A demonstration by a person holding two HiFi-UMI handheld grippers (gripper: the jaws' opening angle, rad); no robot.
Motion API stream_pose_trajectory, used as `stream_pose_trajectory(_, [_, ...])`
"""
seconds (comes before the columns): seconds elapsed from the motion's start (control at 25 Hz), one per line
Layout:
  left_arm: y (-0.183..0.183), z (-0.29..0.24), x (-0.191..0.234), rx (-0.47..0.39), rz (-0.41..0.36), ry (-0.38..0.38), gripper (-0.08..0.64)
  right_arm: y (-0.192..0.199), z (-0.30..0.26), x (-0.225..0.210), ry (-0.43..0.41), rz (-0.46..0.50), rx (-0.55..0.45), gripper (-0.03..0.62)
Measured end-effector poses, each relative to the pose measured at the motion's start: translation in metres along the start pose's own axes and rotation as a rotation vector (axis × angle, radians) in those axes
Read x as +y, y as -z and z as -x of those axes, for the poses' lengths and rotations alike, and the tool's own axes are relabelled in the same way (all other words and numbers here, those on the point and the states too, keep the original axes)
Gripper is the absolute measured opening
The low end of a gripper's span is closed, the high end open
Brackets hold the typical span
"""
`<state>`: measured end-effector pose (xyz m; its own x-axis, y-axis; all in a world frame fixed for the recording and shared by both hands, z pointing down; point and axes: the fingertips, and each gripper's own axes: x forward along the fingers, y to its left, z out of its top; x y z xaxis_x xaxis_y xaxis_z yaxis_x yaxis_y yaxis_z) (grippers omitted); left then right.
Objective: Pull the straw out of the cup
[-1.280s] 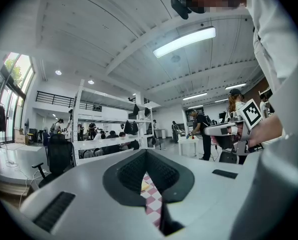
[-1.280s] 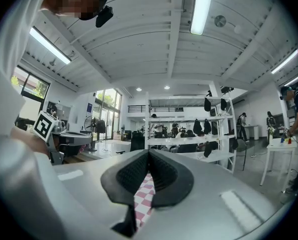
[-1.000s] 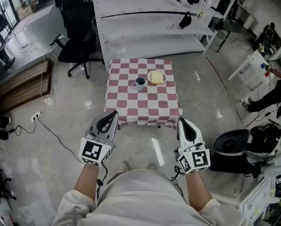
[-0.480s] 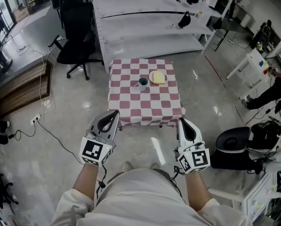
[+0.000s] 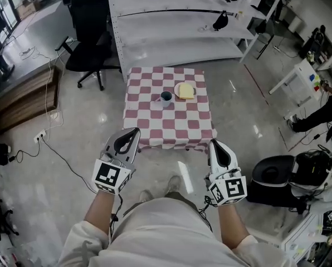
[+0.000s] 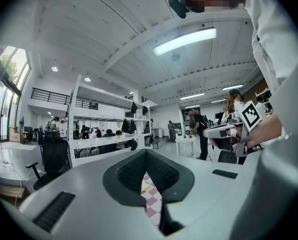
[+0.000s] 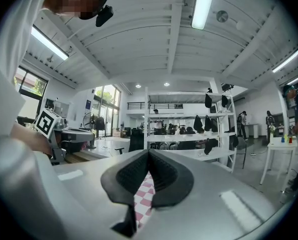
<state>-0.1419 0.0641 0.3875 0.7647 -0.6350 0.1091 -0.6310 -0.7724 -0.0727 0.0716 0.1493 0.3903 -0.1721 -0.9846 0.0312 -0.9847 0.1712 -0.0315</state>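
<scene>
A small table under a red-and-white checked cloth (image 5: 169, 121) stands ahead of me on the floor. A dark blue cup (image 5: 166, 98) sits near its far side, next to a yellow item on a plate (image 5: 184, 90). The straw is too small to make out. My left gripper (image 5: 130, 133) and right gripper (image 5: 215, 144) hang side by side short of the table's near edge, both shut and empty. In the left gripper view the shut gripper (image 6: 146, 151) shows a strip of cloth (image 6: 153, 206) below its tips. The right gripper view shows that gripper (image 7: 149, 151) shut over the cloth (image 7: 144, 196) too.
A white shelving rack (image 5: 177, 32) stands behind the table, with a black office chair (image 5: 88, 43) to its left. Cables (image 5: 49, 143) trail over the floor at left. A black round seat (image 5: 272, 177) and equipment crowd the right, where a person (image 5: 322, 113) sits.
A shoe has stepped forward beneath me, and the view has shifted slightly. Both grippers keep the same pose, shut, in front of the table.
</scene>
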Motion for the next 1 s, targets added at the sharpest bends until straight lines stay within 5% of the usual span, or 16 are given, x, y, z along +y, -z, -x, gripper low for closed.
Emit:
stream_pose_trajectory(0.56, [-0.001,-0.075,-0.001,0.024,0.006,-0.124,0.003,0.009,-0.064,-0.079,-0.150,-0.004,0.013,0.012])
stream_pose_trajectory(1.0, [0.008,-0.117,0.043,0.028,0.011,-0.076,0.003,0.020,-0.106,-0.087,-0.110,-0.005,0.039,0.012])
